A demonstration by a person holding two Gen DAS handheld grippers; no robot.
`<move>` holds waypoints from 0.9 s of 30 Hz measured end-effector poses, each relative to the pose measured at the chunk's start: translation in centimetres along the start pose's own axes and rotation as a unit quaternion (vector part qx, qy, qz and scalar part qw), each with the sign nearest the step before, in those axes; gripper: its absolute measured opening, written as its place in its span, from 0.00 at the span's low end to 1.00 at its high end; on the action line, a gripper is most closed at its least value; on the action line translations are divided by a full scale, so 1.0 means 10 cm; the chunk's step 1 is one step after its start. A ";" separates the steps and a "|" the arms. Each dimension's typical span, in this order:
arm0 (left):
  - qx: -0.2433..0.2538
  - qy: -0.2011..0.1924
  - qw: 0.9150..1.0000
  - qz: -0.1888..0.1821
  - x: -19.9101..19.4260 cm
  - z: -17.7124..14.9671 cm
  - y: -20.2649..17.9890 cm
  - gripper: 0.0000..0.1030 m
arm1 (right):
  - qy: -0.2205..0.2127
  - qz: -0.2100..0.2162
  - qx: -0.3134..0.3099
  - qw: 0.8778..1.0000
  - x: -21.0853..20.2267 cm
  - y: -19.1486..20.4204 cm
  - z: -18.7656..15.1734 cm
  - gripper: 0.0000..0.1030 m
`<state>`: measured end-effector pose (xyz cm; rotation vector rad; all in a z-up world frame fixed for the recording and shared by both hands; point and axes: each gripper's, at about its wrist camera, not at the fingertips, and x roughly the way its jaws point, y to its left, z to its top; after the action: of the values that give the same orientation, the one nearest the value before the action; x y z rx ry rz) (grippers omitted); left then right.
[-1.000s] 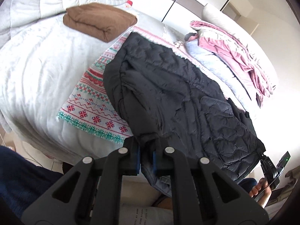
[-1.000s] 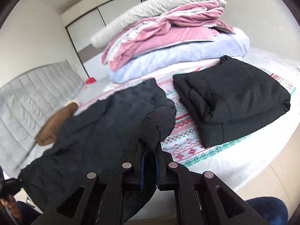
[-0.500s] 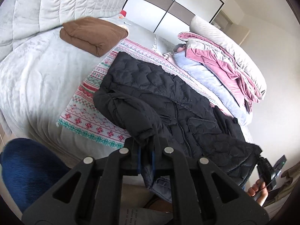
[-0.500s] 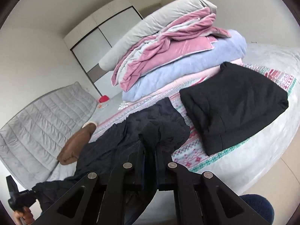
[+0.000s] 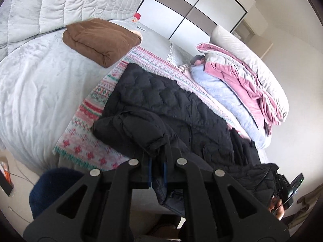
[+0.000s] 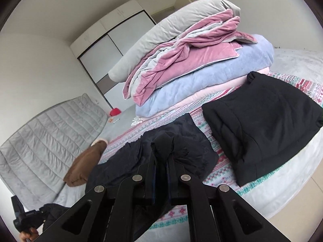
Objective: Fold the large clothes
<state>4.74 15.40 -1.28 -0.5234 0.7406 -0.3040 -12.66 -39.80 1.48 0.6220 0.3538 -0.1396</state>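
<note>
A black quilted jacket (image 5: 171, 104) lies across the patterned blanket (image 5: 90, 109) on the bed, its near edge lifted and folded back over itself. My left gripper (image 5: 157, 155) is shut on a bunched fold of the jacket near the bed's front edge. My right gripper (image 6: 162, 157) is shut on the other end of the jacket (image 6: 177, 139), holding a bunched corner up over the blanket (image 6: 220, 173). The right gripper's body and the hand holding it show at the lower right of the left wrist view (image 5: 286, 189).
A folded brown garment (image 5: 101, 40) lies at the back left by the grey quilted headboard (image 5: 60, 2). A folded black garment (image 6: 262, 137) lies at the right. A stack of pink, blue and grey bedding (image 6: 191, 60) stands behind. A wardrobe (image 5: 191, 14) stands beyond.
Both grippers have carried the jacket's near edge up and forward over the bed. The jacket now lies doubled over itself, with less of it hanging off the front edge.
</note>
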 end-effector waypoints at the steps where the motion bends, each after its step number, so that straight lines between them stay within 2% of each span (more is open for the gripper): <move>1: -0.002 0.000 1.000 0.001 0.04 0.06 -0.01 0.09 | -0.001 -0.001 0.002 1.000 0.07 0.00 0.05 0.07; 5: -0.007 -0.003 1.000 0.000 0.29 0.41 -0.07 0.09 | -0.004 0.015 0.008 1.000 0.37 0.09 0.30 0.07; 8: -0.005 -0.007 1.000 0.003 0.56 0.77 -0.19 0.09 | -0.004 0.018 0.002 1.000 0.73 0.21 0.59 0.07; 11: -0.009 -0.004 1.000 0.014 1.03 1.29 -0.37 0.09 | 0.010 0.016 0.007 1.000 1.24 0.31 0.92 0.07; 14: -0.018 0.001 0.999 0.037 1.55 1.75 -0.44 0.09 | 0.037 0.000 0.015 0.999 1.97 0.39 1.26 0.07; 15: -0.023 0.009 0.998 0.050 1.87 1.94 -0.45 0.09 | 0.051 -0.021 0.012 0.998 2.31 0.40 1.37 0.08; 17: -0.020 0.021 0.997 0.075 2.30 2.11 -0.44 0.10 | 0.081 -0.059 0.003 0.995 2.90 0.38 1.49 0.08; 20: -0.014 0.049 0.993 0.102 2.97 2.19 -0.28 0.12 | 0.132 -0.093 0.011 0.987 3.64 0.20 1.49 0.09; 22: -0.010 0.089 0.989 0.120 3.41 2.11 -0.07 0.15 | 0.168 -0.107 0.017 0.980 4.10 0.04 1.37 0.14; 24: -0.023 0.109 0.987 0.115 3.62 2.06 0.10 0.21 | 0.189 -0.121 0.023 0.974 4.34 -0.11 1.19 0.15; 26: -0.033 0.115 0.988 0.095 3.68 2.09 0.17 0.25 | 0.209 -0.126 0.028 0.969 4.46 -0.21 1.11 0.19; 27: -0.038 0.117 0.989 0.087 3.66 2.12 0.17 0.30 | 0.212 -0.122 0.027 0.969 4.48 -0.23 1.12 0.20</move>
<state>45.62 8.06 -9.56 -0.4971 1.0221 -0.1767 31.65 -49.26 -7.66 0.6592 0.8435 -0.2531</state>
